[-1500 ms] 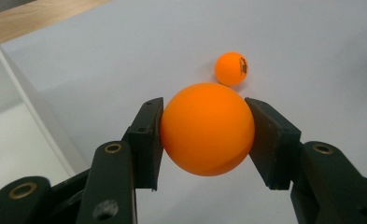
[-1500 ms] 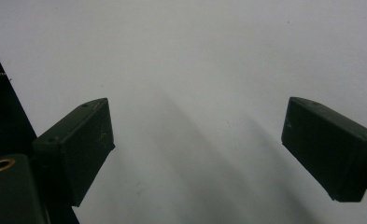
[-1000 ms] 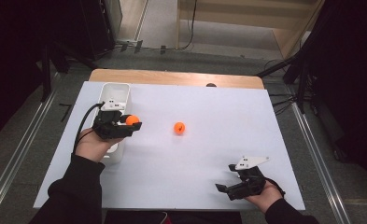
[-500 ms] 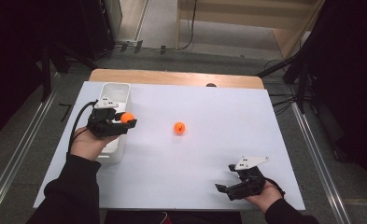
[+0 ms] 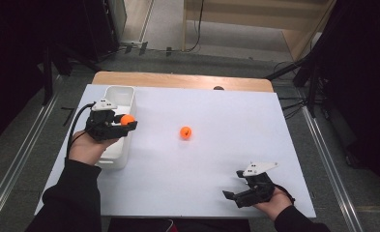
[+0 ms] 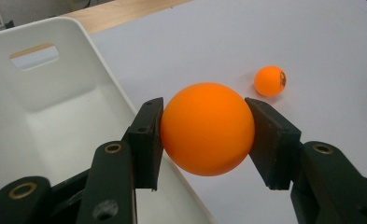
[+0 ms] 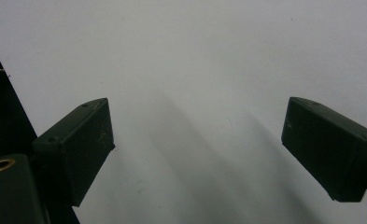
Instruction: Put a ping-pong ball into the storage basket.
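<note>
So the orange ball (image 6: 207, 129) is clamped between the two black pads of my left gripper (image 5: 124, 122), one pad pressing on each side of it, and it's held up off the surface right over the long right-hand rim of the white bin (image 5: 121, 95). In the left gripper view the ball sits just above that rim, with the inside of the bin (image 6: 55, 121) opening up to one side and the white surface (image 6: 265, 37) on the other. The bin itself stands along the left edge of the surface (image 5: 236, 125), closer to the far left corner than the near one, and there's a slot handle cut into its far end wall. A second orange ball (image 5: 185, 132) lies loose on the surface, roughly in the middle and well apart from the bin; in the left gripper view that second ball (image 6: 270, 80) has a small dark mark printed on it. My right gripper (image 5: 233, 195) is way over by the near right corner, resting low at the near edge, with its jaws spread wide apart and nothing between them, just bare white surface in the right gripper view. The far edge shows a strip of wooden tabletop (image 5: 178, 79) sticking out past the white sheet.
</note>
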`<move>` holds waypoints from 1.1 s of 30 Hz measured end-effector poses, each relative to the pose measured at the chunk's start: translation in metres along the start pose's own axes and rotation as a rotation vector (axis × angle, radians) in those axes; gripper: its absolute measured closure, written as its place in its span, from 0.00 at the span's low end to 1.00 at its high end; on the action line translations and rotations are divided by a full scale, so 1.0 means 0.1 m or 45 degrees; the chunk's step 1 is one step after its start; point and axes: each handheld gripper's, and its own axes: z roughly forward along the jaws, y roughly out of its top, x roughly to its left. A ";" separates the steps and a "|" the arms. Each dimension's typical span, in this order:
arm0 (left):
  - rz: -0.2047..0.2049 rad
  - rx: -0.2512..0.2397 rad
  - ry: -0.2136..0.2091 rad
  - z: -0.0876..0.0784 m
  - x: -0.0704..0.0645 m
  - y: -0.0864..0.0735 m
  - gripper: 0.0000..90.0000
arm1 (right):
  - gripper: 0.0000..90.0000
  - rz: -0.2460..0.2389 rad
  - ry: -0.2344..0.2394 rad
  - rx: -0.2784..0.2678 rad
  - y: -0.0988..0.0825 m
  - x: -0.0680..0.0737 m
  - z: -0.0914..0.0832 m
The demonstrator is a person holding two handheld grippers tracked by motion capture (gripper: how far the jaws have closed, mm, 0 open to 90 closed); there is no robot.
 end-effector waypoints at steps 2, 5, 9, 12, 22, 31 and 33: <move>-0.008 -0.007 0.003 -0.01 0.02 0.00 0.56 | 0.09 0.000 0.000 -0.001 0.00 0.00 0.00; -0.022 -0.013 0.016 -0.04 0.05 0.00 0.56 | 0.09 0.001 0.000 -0.001 0.00 0.00 0.00; -0.049 -0.023 0.028 -0.06 0.08 -0.01 0.56 | 0.09 0.001 0.000 0.002 0.00 0.00 0.00; -0.063 -0.029 0.039 -0.06 0.10 -0.01 0.56 | 0.09 -0.004 0.002 0.003 0.00 0.00 0.00; -0.079 -0.022 0.088 -0.08 0.18 -0.04 0.56 | 0.09 -0.005 0.002 0.003 0.00 0.00 0.00; -0.100 -0.030 0.107 -0.09 0.23 -0.05 0.56 | 0.09 -0.001 0.003 0.008 0.00 0.01 0.00; -0.098 -0.024 0.112 -0.09 0.24 -0.05 0.56 | 0.09 -0.001 0.003 0.008 0.00 0.00 0.00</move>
